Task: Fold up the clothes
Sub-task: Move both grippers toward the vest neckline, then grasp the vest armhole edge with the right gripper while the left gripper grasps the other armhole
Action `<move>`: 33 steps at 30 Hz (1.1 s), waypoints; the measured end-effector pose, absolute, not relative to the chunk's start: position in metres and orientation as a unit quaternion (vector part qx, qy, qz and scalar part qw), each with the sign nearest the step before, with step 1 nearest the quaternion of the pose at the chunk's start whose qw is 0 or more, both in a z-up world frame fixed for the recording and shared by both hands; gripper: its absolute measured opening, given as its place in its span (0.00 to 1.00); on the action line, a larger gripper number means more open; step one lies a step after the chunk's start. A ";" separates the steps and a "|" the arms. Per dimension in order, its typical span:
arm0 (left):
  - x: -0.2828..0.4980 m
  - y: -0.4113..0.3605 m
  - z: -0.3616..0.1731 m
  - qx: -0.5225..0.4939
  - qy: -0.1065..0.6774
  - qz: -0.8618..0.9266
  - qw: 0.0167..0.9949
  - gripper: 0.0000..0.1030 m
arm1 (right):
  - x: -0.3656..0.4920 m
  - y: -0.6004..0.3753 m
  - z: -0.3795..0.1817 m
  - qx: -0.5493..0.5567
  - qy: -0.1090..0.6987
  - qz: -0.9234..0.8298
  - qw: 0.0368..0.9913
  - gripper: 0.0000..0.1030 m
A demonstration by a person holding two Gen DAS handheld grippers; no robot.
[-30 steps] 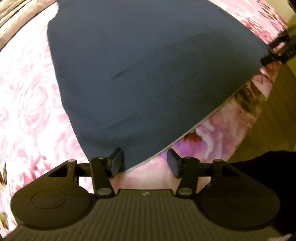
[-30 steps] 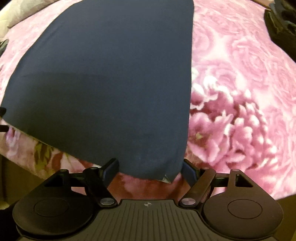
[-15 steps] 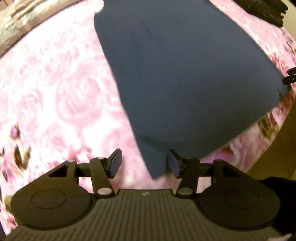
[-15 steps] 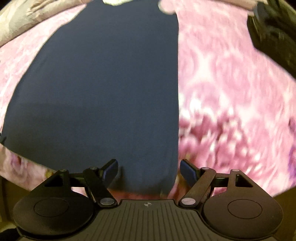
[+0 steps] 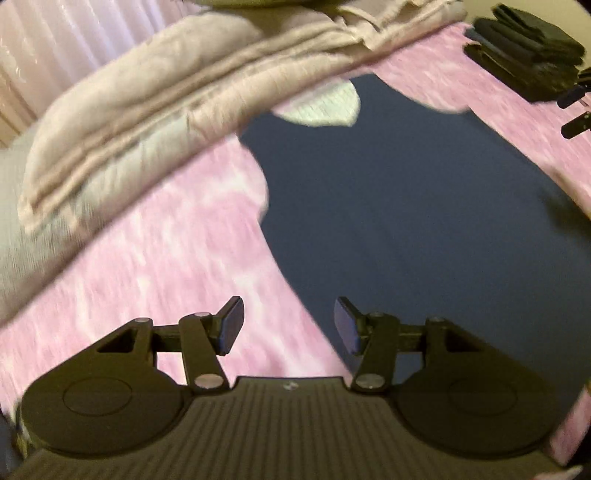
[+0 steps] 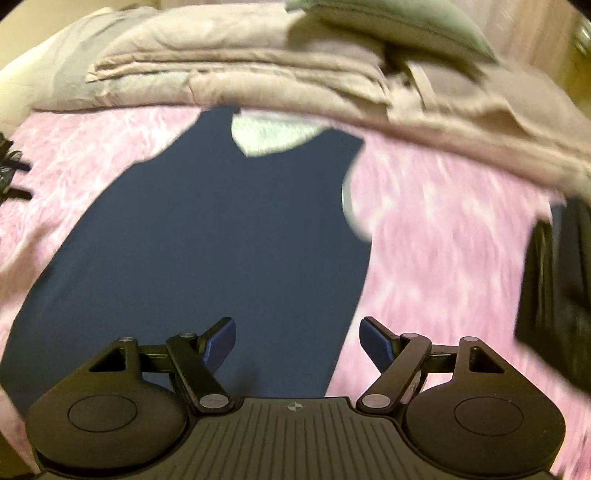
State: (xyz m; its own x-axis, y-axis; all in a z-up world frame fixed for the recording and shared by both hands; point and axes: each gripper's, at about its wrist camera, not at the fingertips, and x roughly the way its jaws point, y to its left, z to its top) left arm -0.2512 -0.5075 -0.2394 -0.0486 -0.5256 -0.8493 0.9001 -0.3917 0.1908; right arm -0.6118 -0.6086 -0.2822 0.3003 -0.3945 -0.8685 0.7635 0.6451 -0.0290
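A navy sleeveless top (image 5: 388, 206) (image 6: 221, 236) lies flat on the pink floral bedspread (image 5: 155, 266) (image 6: 436, 251), its pale-lined neckline toward the far side. My left gripper (image 5: 288, 326) is open over the top's left edge, holding nothing. My right gripper (image 6: 297, 341) is open over the top's right edge near the hem end, also holding nothing. The right gripper's fingers (image 5: 574, 110) show at the far right of the left wrist view; the left gripper's fingers (image 6: 14, 173) show at the far left of the right wrist view.
A folded beige quilt (image 5: 155, 96) (image 6: 295, 74) lies along the far side of the bed, a grey pillow (image 6: 388, 26) on it. A stack of dark folded clothes (image 5: 528, 51) (image 6: 557, 295) sits to the right of the top.
Both grippers have lifted away from the hem corners and moved up along the top; the views now take in the neckline, quilt and dark stack. Both stay open.
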 end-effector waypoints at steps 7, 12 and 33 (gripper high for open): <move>-0.271 -0.610 -0.246 0.462 0.203 -0.682 0.529 0.47 | -0.589 -0.677 -0.285 0.188 0.450 -0.333 0.807 0.75; -0.282 -0.664 -0.262 0.475 0.200 -0.679 0.522 0.38 | -0.574 -0.745 -0.295 0.193 0.446 -0.320 0.813 0.75; -0.289 -0.853 -0.375 0.473 0.249 -0.699 0.476 0.31 | -0.542 -0.821 -0.366 0.227 0.455 -0.325 0.797 0.75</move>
